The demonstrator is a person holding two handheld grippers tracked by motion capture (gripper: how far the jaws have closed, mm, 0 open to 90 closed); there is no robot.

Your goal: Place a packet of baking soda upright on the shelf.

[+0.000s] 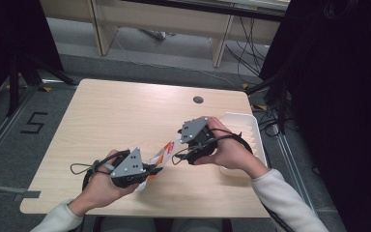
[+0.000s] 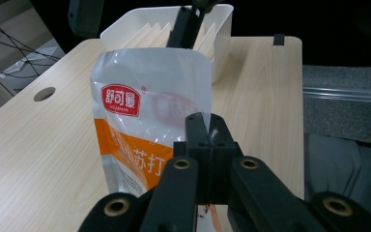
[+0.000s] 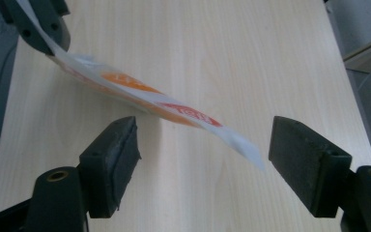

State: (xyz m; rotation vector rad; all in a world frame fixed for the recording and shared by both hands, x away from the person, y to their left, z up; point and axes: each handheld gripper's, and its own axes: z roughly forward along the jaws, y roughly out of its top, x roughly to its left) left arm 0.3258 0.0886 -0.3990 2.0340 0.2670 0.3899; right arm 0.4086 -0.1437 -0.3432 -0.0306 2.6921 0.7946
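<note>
A flat snack pouch [image 1: 163, 153], white and orange with a red logo, hangs in the air over the wooden table [image 1: 125, 116] between my two grippers. My left gripper [image 1: 149, 171] is shut on one edge of the pouch [image 2: 145, 111], its jaws pressed together on the foil [image 2: 206, 131]. My right gripper [image 1: 181, 145] stands open at the pouch's other end. In the right gripper view its two pads are wide apart [image 3: 203, 145], and the pouch's white tip [image 3: 198, 116] lies between them without touching either. The left gripper [image 3: 38, 24] shows at the top left of that view.
A white ribbed tray [image 1: 245, 126] sits at the table's right edge, just behind my right hand, also seen as the white tray [image 2: 140, 29] behind the pouch. A round cable hole [image 1: 198, 99] is near the far edge. Cables and desk legs stand beyond the table.
</note>
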